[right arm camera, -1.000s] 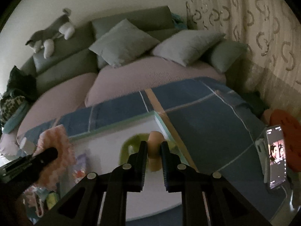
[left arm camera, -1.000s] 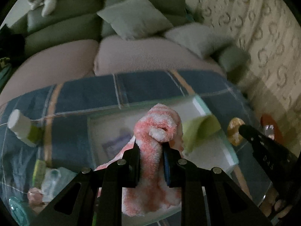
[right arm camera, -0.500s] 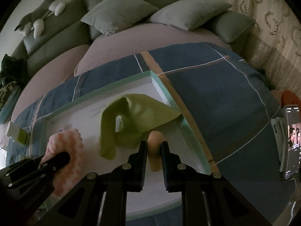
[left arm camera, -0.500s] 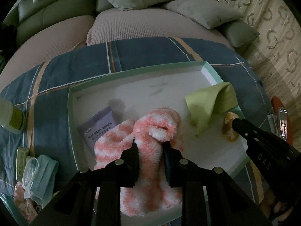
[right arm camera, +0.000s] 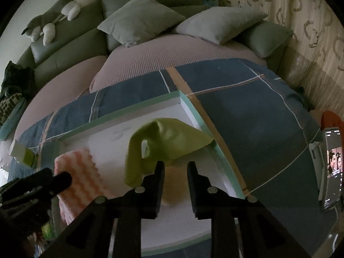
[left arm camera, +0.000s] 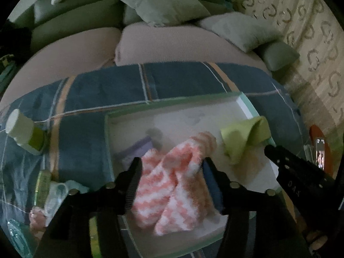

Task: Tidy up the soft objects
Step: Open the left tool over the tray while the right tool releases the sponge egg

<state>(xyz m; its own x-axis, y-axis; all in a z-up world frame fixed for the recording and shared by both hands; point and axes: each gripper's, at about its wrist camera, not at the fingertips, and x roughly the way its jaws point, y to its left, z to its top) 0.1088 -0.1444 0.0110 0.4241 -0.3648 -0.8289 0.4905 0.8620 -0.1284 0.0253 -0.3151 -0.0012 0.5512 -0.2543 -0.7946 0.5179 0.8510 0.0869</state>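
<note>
A white box with a mint rim lies on the blue plaid cover. A pink-and-white striped fuzzy cloth lies in it. My left gripper stands open around it. A lime green cloth lies at the box's right side. A small orange soft thing rests on the box floor between the fingers of my open right gripper, which also shows in the left wrist view.
A purple wipes pack lies in the box. A white-capped bottle, a small tube and crumpled items lie left of the box. A phone stands at right. Pillows and a plush toy sit behind.
Both grippers have opened. The left let the striped cloth down into the box and the right let go of the orange thing there. Both cameras tilted back up.
</note>
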